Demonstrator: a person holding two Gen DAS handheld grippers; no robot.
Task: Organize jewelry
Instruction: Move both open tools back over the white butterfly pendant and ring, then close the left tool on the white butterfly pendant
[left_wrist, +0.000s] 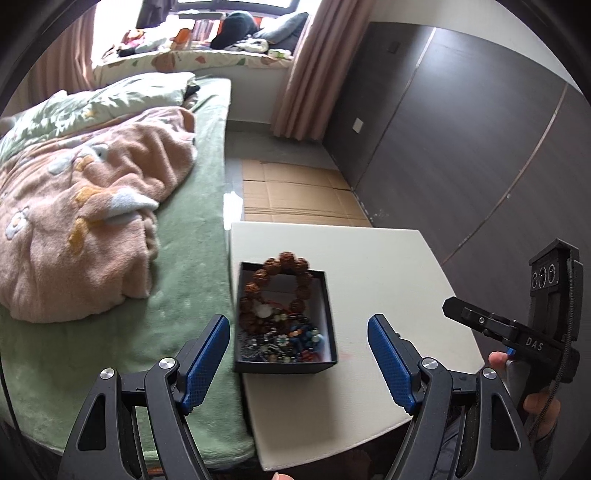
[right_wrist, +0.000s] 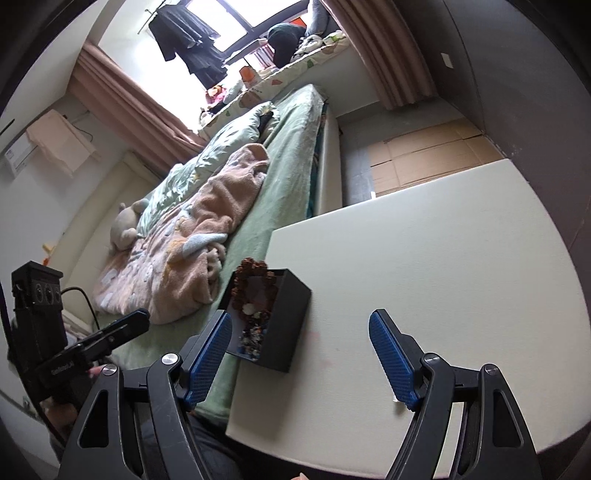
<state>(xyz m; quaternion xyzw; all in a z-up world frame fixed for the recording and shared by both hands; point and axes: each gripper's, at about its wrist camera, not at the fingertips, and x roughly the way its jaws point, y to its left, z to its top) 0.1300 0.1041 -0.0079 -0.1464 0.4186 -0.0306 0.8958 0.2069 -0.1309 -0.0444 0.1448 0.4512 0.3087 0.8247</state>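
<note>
A small black box (left_wrist: 330, 317) stands at the left edge of a cream table (left_wrist: 388, 266), filled with jewelry. A big bracelet of brown carved beads (left_wrist: 280, 273) leans over its far rim, and several smaller bead strings (left_wrist: 288, 343) lie in its near end. My left gripper (left_wrist: 299, 332) hangs open above the box's near end, its blue pads (left_wrist: 207, 362) wide apart. In the right wrist view the same box (right_wrist: 284, 317) sits just right of the left pad, and my right gripper (right_wrist: 299, 328) is open over bare table (right_wrist: 424, 258), holding nothing.
A bed with a green sheet (left_wrist: 184, 277) and a pink fleece blanket (left_wrist: 81, 221) abuts the table's left side. Flattened cardboard (left_wrist: 295, 195) lies on the floor beyond the table, beside a dark wardrobe wall (left_wrist: 461, 147). The other hand-held gripper (left_wrist: 517, 332) shows at the right.
</note>
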